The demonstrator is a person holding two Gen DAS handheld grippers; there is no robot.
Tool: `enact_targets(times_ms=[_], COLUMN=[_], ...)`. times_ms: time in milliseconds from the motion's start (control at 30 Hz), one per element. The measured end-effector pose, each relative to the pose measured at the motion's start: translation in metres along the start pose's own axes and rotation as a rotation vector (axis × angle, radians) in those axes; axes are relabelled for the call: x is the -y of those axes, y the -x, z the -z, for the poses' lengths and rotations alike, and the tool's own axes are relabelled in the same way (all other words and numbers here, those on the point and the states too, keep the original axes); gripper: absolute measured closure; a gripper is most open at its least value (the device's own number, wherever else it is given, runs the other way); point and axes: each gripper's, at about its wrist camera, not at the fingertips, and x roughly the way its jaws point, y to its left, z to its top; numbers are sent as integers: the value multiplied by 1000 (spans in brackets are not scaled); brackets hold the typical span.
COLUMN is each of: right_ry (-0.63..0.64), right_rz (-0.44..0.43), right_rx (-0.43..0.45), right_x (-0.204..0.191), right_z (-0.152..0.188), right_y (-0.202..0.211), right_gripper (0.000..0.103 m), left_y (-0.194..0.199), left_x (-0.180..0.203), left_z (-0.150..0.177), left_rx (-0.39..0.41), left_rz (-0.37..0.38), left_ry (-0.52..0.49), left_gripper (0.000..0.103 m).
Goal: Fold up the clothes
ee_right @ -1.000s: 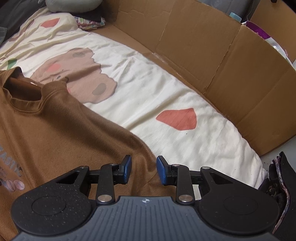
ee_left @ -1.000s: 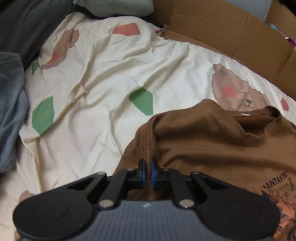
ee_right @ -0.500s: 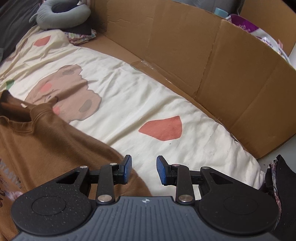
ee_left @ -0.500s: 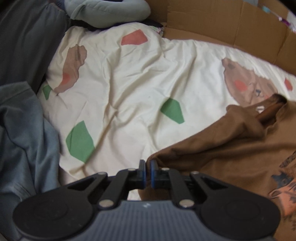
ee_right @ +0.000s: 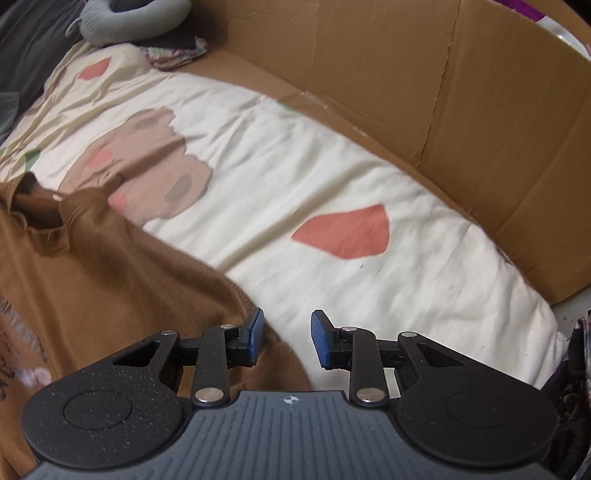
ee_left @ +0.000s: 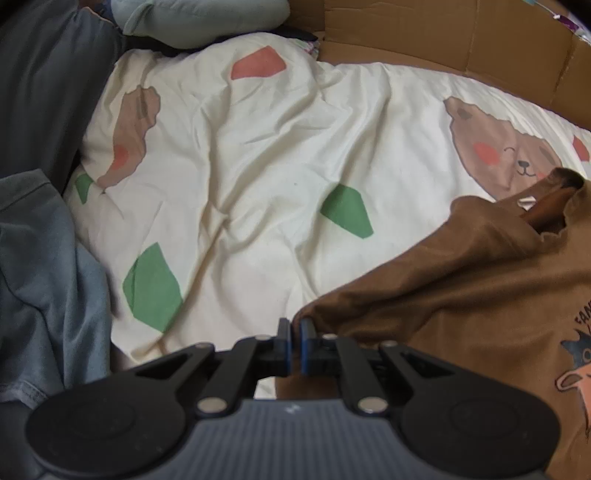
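A brown T-shirt [ee_left: 461, 295] with a printed front lies on the cream patterned bedsheet [ee_left: 277, 147], its collar [ee_left: 546, 214] toward the far side. My left gripper [ee_left: 294, 325] is shut on the tip of the shirt's sleeve, and the cloth runs taut from there to the collar. In the right wrist view the same shirt [ee_right: 92, 288] fills the lower left. My right gripper [ee_right: 286, 325] stands open at the other sleeve's edge. Its left finger is over the brown cloth, its right finger over bare sheet [ee_right: 369, 177], and nothing is pinched between the pads.
A cardboard wall [ee_right: 406, 74] borders the sheet at the far and right sides. A blue-grey garment [ee_left: 44, 277] lies bunched at the left, with dark cloth behind it. A grey neck pillow [ee_right: 136, 14] sits at the far end. Dark clothing [ee_right: 569, 369] lies at the right edge.
My left gripper has moved left with the sleeve, drawing it out across the sheet. My right gripper has slid right, from over the shirt to its sleeve edge, still open.
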Motion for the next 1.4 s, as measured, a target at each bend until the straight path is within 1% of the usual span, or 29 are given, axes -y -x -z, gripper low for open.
enact_targets(times_ms=[133, 300, 333, 400, 500, 600, 767, 933, 1067, 1200, 1400], right_ry=[15, 83, 97, 124, 147, 160, 143, 124, 121, 119, 172], right_rz=[-9, -14, -15, -13, -25, -48, -120, -155, -156, -146, -125], right_rx=[2, -28, -37, -57, -80, -112, -177, -182, -155, -151, -189], right_x=[-1, -8, -9, -11, -13, -11, 1, 10, 12, 14, 5], right_z=[3, 3, 3, 2, -1, -6, -18, -26, -31, -35, -29], right_y=[3, -5, -8, -14, -21, -24, -28, -19, -8, -9, -25], right_gripper=[68, 70, 73, 76, 85, 85, 84, 82, 82, 83, 83], left_y=[-1, -2, -2, -3, -5, -6, -8, -6, -6, -6, -6], left_x=[1, 0, 0, 0, 1, 1, 1, 1, 1, 1, 0], left_z=[1, 1, 1, 2, 4, 5, 8, 9, 9, 9, 10], left_rx=[-5, -8, -9, -12, -17, -23, -29, -28, -26, -25, -22], left_rz=[0, 1, 1, 1, 3, 8, 12, 16, 18, 19, 22], left_ry=[-6, -9, -11, -17, -26, -30, -39, -43, -42, -42, -41], left_gripper=[98, 98, 98, 98, 98, 98, 98, 98, 98, 98, 98])
